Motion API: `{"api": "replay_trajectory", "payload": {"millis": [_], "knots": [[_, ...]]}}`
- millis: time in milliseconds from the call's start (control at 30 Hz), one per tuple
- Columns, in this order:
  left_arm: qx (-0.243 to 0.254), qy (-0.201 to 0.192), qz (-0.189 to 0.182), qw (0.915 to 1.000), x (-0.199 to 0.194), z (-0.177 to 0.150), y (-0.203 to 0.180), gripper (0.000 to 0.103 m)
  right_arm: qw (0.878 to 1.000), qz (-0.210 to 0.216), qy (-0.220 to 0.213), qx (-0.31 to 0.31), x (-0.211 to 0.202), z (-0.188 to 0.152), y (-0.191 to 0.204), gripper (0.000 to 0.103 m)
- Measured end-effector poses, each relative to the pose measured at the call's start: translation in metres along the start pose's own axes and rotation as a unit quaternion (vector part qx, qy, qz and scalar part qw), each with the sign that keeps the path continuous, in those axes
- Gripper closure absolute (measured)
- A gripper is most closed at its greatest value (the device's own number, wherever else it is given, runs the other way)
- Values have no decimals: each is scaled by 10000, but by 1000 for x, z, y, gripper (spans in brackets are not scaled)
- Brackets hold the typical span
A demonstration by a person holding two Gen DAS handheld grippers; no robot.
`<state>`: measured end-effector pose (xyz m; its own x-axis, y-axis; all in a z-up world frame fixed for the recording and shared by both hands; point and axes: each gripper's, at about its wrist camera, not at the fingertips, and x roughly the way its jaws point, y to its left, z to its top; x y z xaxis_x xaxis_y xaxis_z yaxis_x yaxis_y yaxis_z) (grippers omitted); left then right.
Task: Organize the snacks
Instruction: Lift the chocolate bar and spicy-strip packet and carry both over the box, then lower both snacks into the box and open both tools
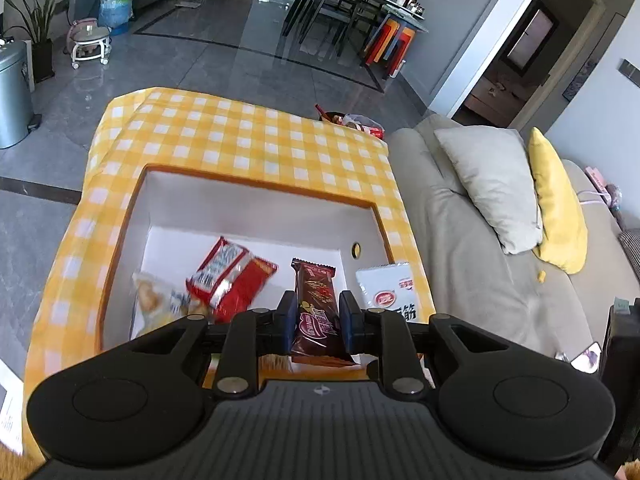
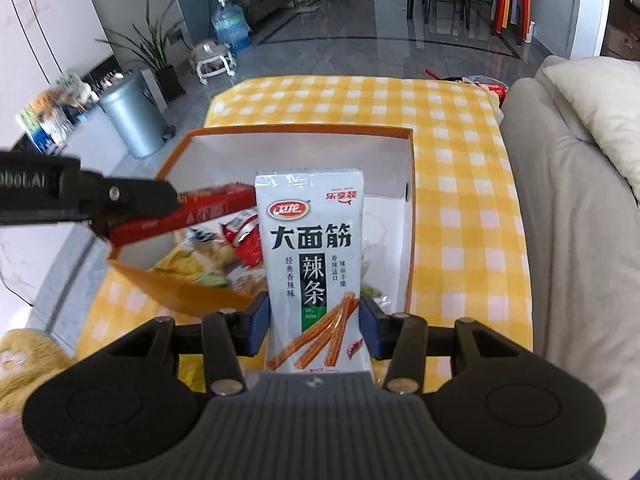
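Note:
My left gripper (image 1: 318, 314) is shut on a brown chocolate bar (image 1: 314, 300), held upright over the orange-rimmed white box (image 1: 256, 196). Inside the box lie a red packet (image 1: 230, 276) and a pale biscuit packet (image 1: 158, 300). My right gripper (image 2: 314, 324) is shut on a white spicy-strip packet (image 2: 314, 256), held above the near side of the box (image 2: 304, 132). That white packet (image 1: 388, 292) also shows at the right in the left wrist view. In the right wrist view, the left gripper (image 2: 120, 204) reaches in from the left with the bar (image 2: 192, 212).
The box stands on a table under a yellow checked cloth (image 1: 240, 136). A grey sofa (image 1: 480, 260) with grey and yellow cushions runs along the right. A metal bin (image 2: 134, 120) stands on the floor to the left. More snack wrappers (image 1: 360, 122) lie at the table's far right corner.

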<state>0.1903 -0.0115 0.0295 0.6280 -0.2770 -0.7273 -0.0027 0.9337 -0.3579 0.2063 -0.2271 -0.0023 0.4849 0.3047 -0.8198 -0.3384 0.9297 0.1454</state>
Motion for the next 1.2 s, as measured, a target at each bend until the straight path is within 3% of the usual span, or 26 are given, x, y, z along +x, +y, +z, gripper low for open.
{"api": "replay_trajectory", "payload": {"millis": [233,533,800,1200], "knots": [[40,237,191,9995,52,26,3,79,9981,-376,267,-407,49,29,1,58],[76,760,435,9961,108,27,10,79,9910,-677,608,-984,94,41,5,58],[30,1066,583,9926,136,22,15,79,9822,-944,819,-1404,119,36,7,58],[-9,1418,768,9869,155,15,21,79,9722,-1021,749,-1968,127,31,15,58]]}}
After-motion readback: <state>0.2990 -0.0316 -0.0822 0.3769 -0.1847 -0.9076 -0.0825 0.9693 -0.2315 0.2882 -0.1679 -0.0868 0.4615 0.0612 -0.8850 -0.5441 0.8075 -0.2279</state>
